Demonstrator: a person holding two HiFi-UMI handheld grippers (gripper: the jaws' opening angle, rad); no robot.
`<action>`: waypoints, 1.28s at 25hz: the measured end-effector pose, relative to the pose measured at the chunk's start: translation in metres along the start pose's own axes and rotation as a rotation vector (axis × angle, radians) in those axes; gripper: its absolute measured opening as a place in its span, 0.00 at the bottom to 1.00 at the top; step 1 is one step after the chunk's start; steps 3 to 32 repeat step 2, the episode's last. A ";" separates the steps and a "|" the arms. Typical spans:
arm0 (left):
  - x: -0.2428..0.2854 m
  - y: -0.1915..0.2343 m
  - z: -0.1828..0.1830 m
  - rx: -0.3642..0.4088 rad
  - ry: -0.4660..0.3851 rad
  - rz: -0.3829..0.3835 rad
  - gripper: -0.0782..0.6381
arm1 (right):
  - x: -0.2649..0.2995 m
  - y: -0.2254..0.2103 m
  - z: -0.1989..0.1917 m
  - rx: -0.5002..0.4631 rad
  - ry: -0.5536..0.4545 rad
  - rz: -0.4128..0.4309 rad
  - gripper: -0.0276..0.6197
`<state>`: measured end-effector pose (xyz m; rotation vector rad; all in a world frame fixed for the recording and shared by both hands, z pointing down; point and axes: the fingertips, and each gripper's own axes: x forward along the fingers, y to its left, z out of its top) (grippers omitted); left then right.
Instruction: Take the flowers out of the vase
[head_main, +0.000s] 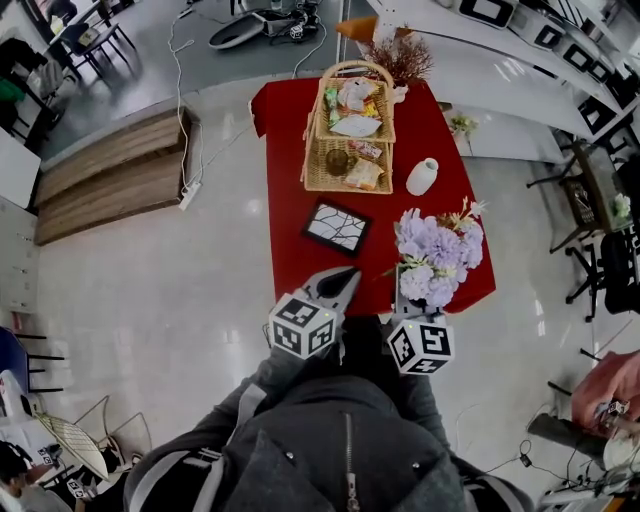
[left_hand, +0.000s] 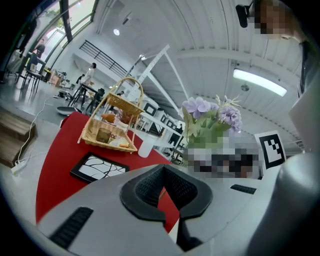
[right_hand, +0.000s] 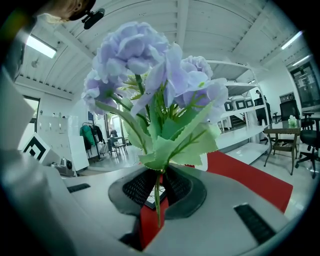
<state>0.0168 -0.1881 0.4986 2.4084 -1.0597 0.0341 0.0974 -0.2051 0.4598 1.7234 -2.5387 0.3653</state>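
The right hand-held gripper (right_hand: 159, 192) pinched the flowers (right_hand: 150, 65) by their thin green stem. The blooms stood upright just above its jaws and the stem's end hung free below, so the bunch seemed clear of the white vase (head_main: 422, 177), which stood well ahead on the red surface (head_main: 285, 250). The left hand-held gripper (left_hand: 162, 186), pressed together and empty, hung beside it, seemingly unneeded.

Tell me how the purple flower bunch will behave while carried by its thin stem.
Probably top-heavy: the big purple flower bunch sits above one thin stem pinched in the right gripper, so it may swing or twist in the grip. Likely light, with floppy leaves that look like fabric. The stem looks smooth, so it might slip.
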 end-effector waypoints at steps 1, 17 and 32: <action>0.000 -0.001 -0.001 0.003 0.002 -0.003 0.12 | -0.001 0.000 0.001 0.001 -0.003 -0.002 0.11; 0.000 -0.002 -0.001 0.005 0.005 -0.007 0.12 | -0.001 0.000 0.001 0.003 -0.006 -0.003 0.11; 0.000 -0.002 -0.001 0.005 0.005 -0.007 0.12 | -0.001 0.000 0.001 0.003 -0.006 -0.003 0.11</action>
